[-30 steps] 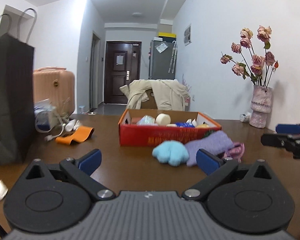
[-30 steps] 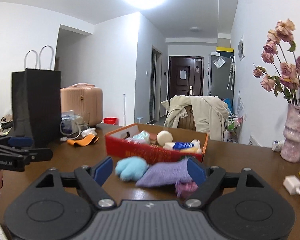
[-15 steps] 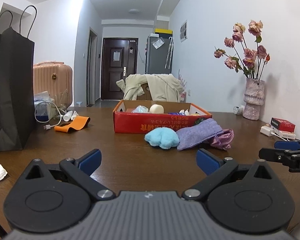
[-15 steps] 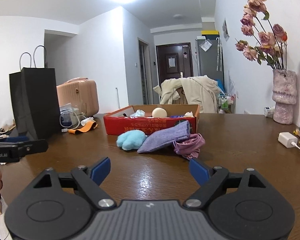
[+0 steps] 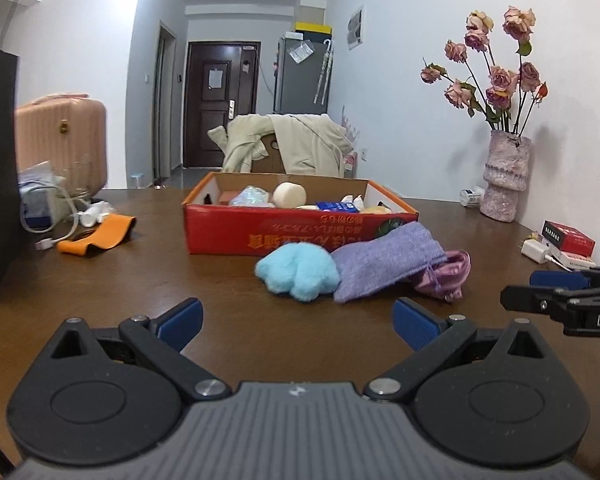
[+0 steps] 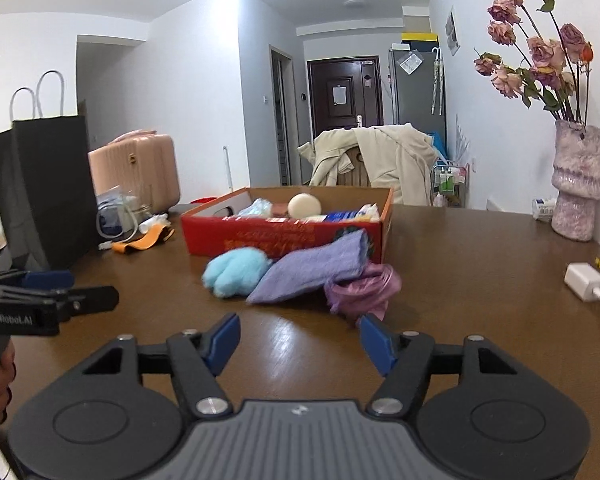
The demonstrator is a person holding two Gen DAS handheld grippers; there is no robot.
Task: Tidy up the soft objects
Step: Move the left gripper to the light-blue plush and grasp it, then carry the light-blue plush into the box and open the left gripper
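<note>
Before one red box point(image 5: 260, 236) lie three soft items: blue plush point(image 5: 298, 272), two pouches; both grippers gape empty

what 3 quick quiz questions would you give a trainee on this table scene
1. True or false: the blue plush lies inside the red box.
2. Which lies on top, the purple pouch or the pink pouch?
3. Is anything between the fingers of the right gripper?

Key: 1. False, it lies on the table before the box. 2. The purple pouch. 3. No, it is open and empty.
</note>
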